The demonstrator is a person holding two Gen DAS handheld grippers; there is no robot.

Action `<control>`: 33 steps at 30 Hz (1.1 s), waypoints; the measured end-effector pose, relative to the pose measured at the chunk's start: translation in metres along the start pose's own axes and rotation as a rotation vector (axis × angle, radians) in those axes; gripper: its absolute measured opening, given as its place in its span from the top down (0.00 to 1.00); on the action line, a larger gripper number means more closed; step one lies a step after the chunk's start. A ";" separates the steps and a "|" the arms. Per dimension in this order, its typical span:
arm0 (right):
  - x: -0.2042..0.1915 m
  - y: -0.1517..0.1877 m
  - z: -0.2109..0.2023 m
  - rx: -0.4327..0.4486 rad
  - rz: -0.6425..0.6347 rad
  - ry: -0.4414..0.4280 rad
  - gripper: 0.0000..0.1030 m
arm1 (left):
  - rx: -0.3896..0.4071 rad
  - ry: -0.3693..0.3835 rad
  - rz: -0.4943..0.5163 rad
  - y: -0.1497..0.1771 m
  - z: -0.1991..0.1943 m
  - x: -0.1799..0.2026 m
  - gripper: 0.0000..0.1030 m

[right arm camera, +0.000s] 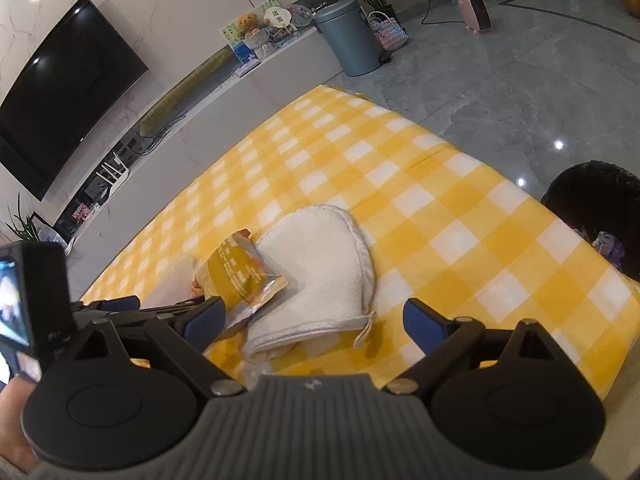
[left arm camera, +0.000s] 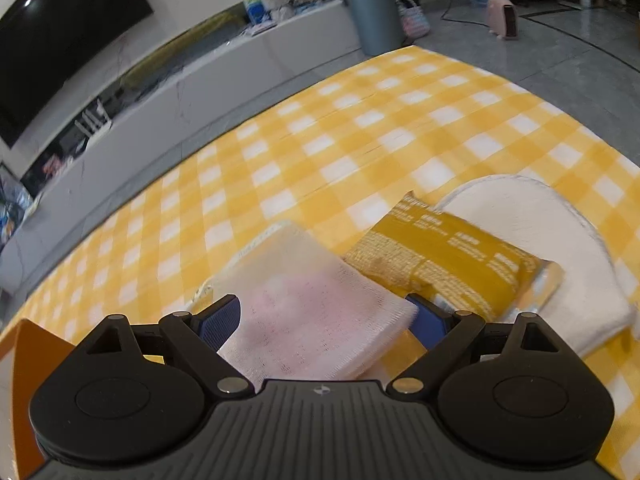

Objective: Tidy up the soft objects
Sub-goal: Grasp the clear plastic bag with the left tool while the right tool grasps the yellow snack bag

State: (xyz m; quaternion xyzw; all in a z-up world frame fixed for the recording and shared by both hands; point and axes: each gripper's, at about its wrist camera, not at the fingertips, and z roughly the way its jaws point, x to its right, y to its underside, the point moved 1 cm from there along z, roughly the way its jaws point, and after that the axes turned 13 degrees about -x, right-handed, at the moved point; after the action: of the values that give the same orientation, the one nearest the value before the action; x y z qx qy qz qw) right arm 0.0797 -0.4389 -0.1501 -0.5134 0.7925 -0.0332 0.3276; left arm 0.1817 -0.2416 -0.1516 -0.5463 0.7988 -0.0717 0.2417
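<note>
Hidden: the near end of the pink-and-white gauze cloth (left arm camera: 320, 320) runs under your left gripper's (left arm camera: 326, 320) body, so you cannot see where it ends. In the right wrist view only a pale sliver of it shows behind the yellow packet (right arm camera: 236, 276).
Blurred: the printing on the yellow packet (left arm camera: 444, 264) is smeared and unreadable in both views.
Left jaws: apart, their blue pads flanking the gauze cloth on either side; you cannot tell whether the pads touch it.
Right jaws: your right gripper (right arm camera: 314, 316) has them spread wide, straddling the near end of the white mitt (right arm camera: 320, 276) without closing on it.
Gauze cloth: loose open weave, folded into a soft rectangle, pink showing through white; it lies on the surface just beside the packet.
Yellow packet: glossy, crinkled film with a clear sealed end, lying partly on the mitt.
White mitt: thick terry, rounded far end, stitched border, a small loop at the cuff.
Surface: yellow-and-white checked cloth (right arm camera: 460, 240), flat with faint creases.
Cut off: a black bin (right arm camera: 596, 208) at the right edge.
</note>
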 end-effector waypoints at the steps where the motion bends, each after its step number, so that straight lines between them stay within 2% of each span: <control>1: 0.000 0.000 0.000 0.001 0.000 -0.003 0.09 | -0.003 0.006 -0.009 0.000 0.001 -0.001 0.05; 2: 0.000 0.000 0.000 0.002 0.000 -0.005 0.09 | -0.009 0.019 -0.021 -0.001 0.002 -0.003 0.12; 3: 0.000 0.000 0.000 0.002 -0.001 -0.006 0.09 | -0.013 0.042 -0.029 -0.001 0.002 -0.005 0.27; 5: 0.000 0.000 0.000 0.001 -0.002 -0.008 0.09 | -0.009 0.088 -0.041 -0.001 0.000 -0.009 0.42; 6: 0.000 0.000 0.001 -0.001 -0.002 -0.010 0.09 | 0.000 0.087 -0.044 -0.001 -0.003 -0.010 0.67; 7: 0.000 0.000 0.001 -0.002 -0.002 -0.012 0.09 | 0.003 0.081 -0.041 0.000 -0.007 -0.009 0.98; 8: -0.001 0.000 0.002 -0.001 -0.002 -0.014 0.09 | -0.003 0.074 -0.036 0.001 -0.011 -0.009 0.96; 15: -0.004 -0.001 0.010 -0.028 -0.024 -0.015 0.09 | 0.046 0.188 -0.024 0.006 -0.056 -0.024 0.97; 18: -0.016 -0.001 0.015 -0.036 -0.100 0.048 0.09 | 0.074 0.247 -0.050 0.013 -0.072 -0.036 0.97; 20: -0.031 0.001 0.018 -0.028 -0.184 0.083 0.09 | 0.111 0.256 -0.065 0.020 -0.078 -0.042 0.97; 22: -0.042 0.001 0.021 -0.025 -0.242 0.073 0.09 | 0.140 0.252 -0.082 0.028 -0.080 -0.050 0.97; 26: -0.059 0.001 0.032 -0.020 -0.325 0.102 0.09 | 0.165 0.353 -0.087 0.041 -0.069 -0.065 0.96; 30: -0.067 -0.001 0.045 -0.032 -0.361 0.102 0.09 | 0.169 0.385 -0.113 0.051 -0.054 -0.076 0.96; 33: -0.075 -0.003 0.055 -0.013 -0.409 0.135 0.09 | 0.185 0.455 -0.136 0.056 -0.053 -0.086 0.96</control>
State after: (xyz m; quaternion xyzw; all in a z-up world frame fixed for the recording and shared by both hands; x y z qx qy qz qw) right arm 0.1319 -0.3620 -0.1551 -0.6623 0.6920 -0.1281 0.2569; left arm 0.1350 -0.1496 -0.0997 -0.5442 0.7840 -0.2815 0.0993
